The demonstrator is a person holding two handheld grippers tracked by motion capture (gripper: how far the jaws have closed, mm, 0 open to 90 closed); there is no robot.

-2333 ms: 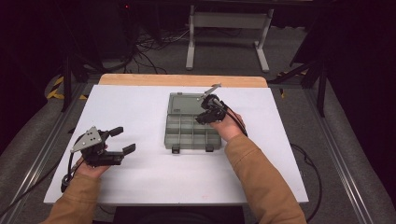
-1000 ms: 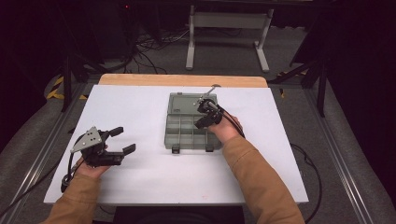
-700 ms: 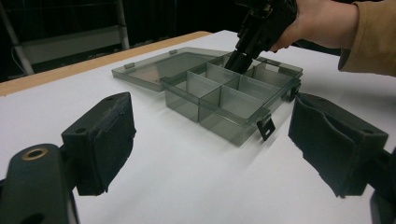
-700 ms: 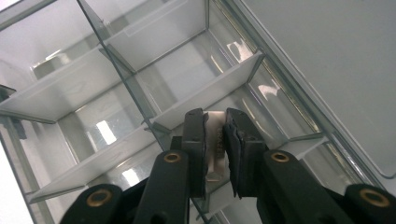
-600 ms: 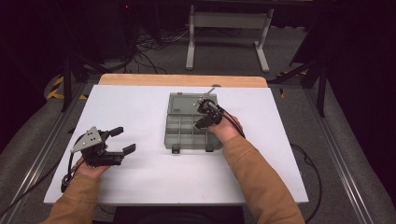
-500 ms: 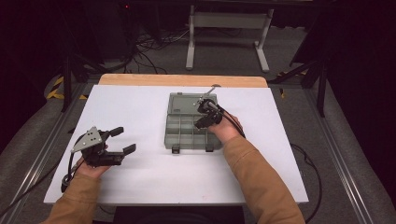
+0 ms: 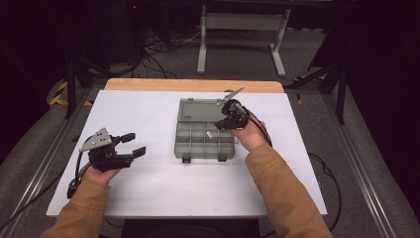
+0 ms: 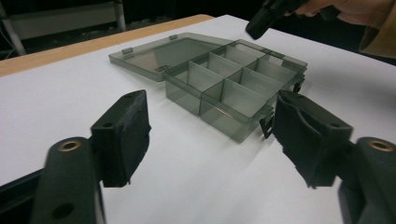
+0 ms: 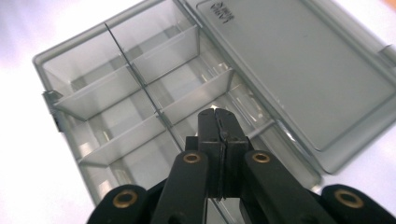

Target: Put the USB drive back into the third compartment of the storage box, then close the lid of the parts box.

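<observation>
A grey see-through compartment box (image 7: 203, 141) lies open at the middle of the white table, its lid (image 7: 198, 109) flat on the far side. My right gripper (image 7: 220, 124) hovers over the box's right compartments (image 9: 126, 93) with its jaws (image 9: 218, 116) pressed together. A tiny pale speck (image 7: 209, 134) shows just below its tip; I cannot tell whether it is held. My left gripper (image 7: 134, 144) rests on the table left of the box (image 8: 233, 84), open. Its jaws have just been closing a little with nothing between them. The right gripper (image 8: 261, 25) also shows beyond the box.
A wooden strip (image 7: 193, 85) runs along the table's far edge. A metal stand (image 7: 242, 22) and cables lie on the floor beyond. Rails flank the table. Bare white tabletop (image 7: 163, 193) lies between the forearms.
The right gripper has lifted slightly over the box and shifted a little to the right. The left hand has stayed where it was.
</observation>
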